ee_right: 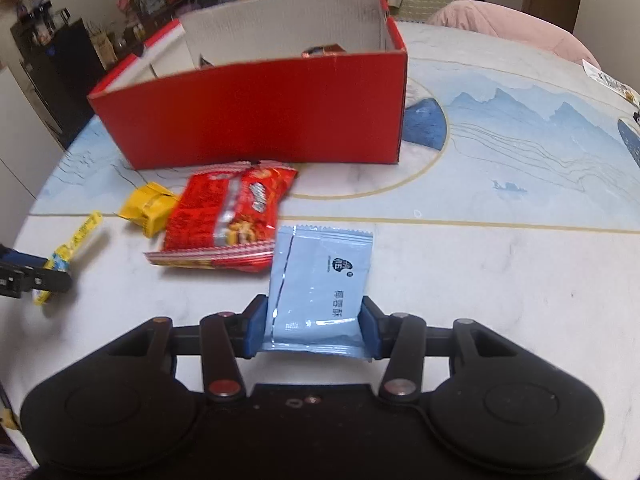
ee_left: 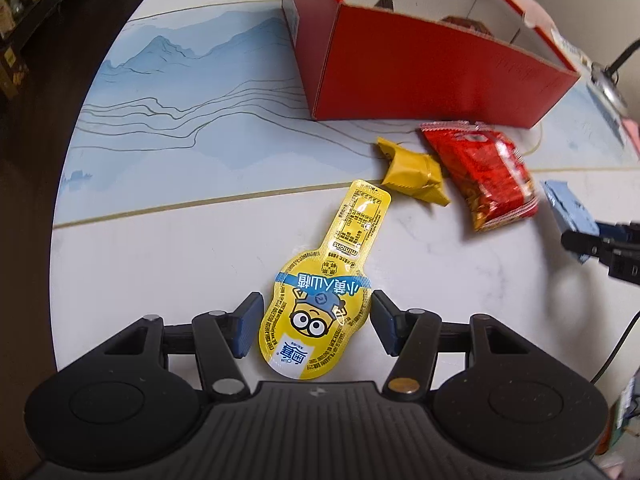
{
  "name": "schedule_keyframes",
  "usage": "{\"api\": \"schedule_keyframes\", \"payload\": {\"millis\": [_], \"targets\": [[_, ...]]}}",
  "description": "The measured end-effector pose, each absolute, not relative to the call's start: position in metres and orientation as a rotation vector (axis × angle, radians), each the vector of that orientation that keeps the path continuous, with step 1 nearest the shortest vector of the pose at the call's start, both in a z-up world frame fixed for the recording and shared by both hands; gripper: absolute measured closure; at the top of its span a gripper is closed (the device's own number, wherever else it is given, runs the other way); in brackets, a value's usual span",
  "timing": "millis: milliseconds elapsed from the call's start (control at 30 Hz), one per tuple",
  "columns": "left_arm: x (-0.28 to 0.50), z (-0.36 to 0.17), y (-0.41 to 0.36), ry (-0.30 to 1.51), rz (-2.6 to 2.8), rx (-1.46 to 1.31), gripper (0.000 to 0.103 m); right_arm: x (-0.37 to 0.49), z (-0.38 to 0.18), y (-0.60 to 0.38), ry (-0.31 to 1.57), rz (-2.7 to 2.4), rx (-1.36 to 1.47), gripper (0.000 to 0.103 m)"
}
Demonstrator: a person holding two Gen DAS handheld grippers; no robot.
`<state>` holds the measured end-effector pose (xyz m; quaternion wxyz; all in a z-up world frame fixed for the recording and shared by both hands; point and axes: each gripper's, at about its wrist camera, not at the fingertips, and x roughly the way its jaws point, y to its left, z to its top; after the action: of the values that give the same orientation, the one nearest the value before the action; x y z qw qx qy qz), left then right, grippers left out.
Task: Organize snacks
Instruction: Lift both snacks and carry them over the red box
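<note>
My left gripper (ee_left: 316,300) is shut on the round end of a yellow cartoon snack packet (ee_left: 360,220), whose long neck points toward the box. My right gripper (ee_right: 313,304) is shut on the lower part of a light blue packet (ee_right: 324,264). A red snack bag (ee_right: 228,216) and a yellow wrapped candy (ee_right: 150,208) lie on the table in front of the open red cardboard box (ee_right: 260,116). A snack wrapper (ee_right: 324,50) shows inside the box. The left wrist view catches the right gripper (ee_left: 592,240) at its right edge.
The round white table (ee_right: 500,280) has a blue mountain print and drops off at the left. A lamp base (ee_left: 608,84) and a black cable (ee_left: 616,344) sit at the right. A pink cushion (ee_right: 520,24) and a small packet (ee_right: 612,80) lie beyond the box.
</note>
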<state>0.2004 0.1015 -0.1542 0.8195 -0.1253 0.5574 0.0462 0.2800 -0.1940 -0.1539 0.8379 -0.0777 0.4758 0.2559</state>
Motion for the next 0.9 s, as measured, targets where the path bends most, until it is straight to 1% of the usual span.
{"api": "schedule_keyframes", "payload": {"millis": [267,467,900], "targets": [[0.192,-0.121,0.094,1.129,0.084,-0.329,0.046,0.262,-0.122,-0.192,0.94,0.578,-0.117,0.056],[0.197,-0.089,0.086,1.07,0.059,-0.327,0.045,0.259,-0.094,-0.185,0.879,0.615,-0.118,0.056],[0.24,-0.028,0.076,0.918,0.08,-0.255,0.045,0.299,-0.041,-0.166,0.753,0.627,-0.15,0.056]]}}
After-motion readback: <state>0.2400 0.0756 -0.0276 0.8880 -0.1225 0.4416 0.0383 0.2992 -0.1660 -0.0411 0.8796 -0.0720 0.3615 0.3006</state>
